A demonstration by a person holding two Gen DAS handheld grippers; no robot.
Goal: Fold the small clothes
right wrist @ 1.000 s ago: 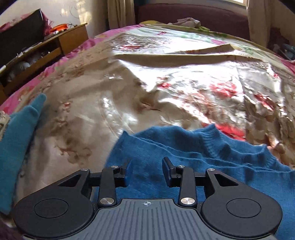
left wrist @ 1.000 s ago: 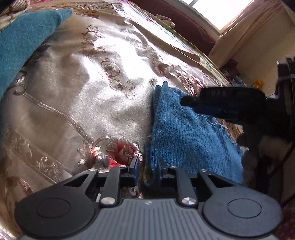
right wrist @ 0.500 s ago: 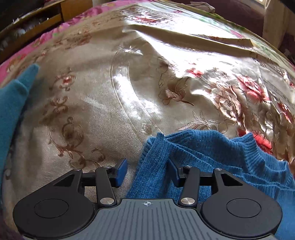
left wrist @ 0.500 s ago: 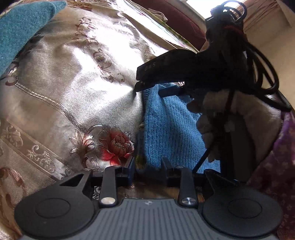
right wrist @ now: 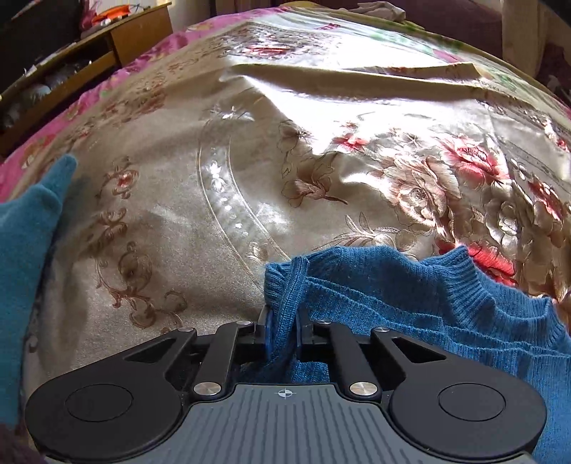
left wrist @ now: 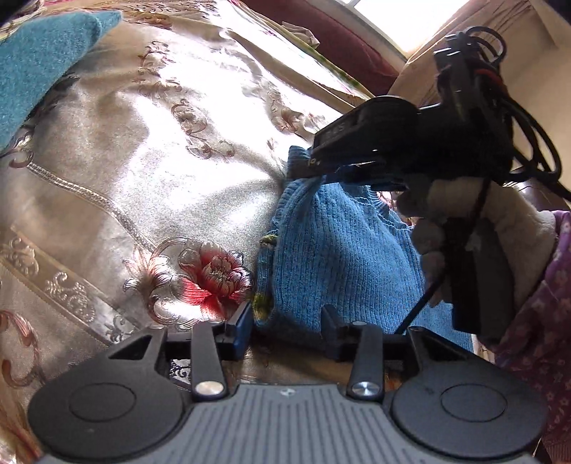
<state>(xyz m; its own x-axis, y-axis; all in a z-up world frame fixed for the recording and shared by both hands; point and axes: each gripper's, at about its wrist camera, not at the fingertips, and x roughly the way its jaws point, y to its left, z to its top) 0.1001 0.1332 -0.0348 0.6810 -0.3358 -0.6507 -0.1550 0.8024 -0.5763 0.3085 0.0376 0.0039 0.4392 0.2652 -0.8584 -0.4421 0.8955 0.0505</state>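
A small blue knitted sweater (left wrist: 339,250) lies on a shiny floral bedspread (left wrist: 160,171). My left gripper (left wrist: 285,321) is open, its fingers astride the sweater's near edge. My right gripper (right wrist: 283,330) is shut on a bunched corner of the blue sweater (right wrist: 410,303). In the left wrist view the right gripper (left wrist: 317,167) pinches the sweater's far corner, held by a gloved hand (left wrist: 474,214).
A folded teal garment (left wrist: 39,67) lies at the far left of the bed; it also shows in the right wrist view (right wrist: 25,257). A wooden cabinet (right wrist: 89,60) stands beyond the bed's left side. A dark red headboard (left wrist: 321,28) and curtains are at the back.
My right gripper has closed on the sweater's corner; it was open half a second ago. My left gripper has stayed open at the sweater's near edge.
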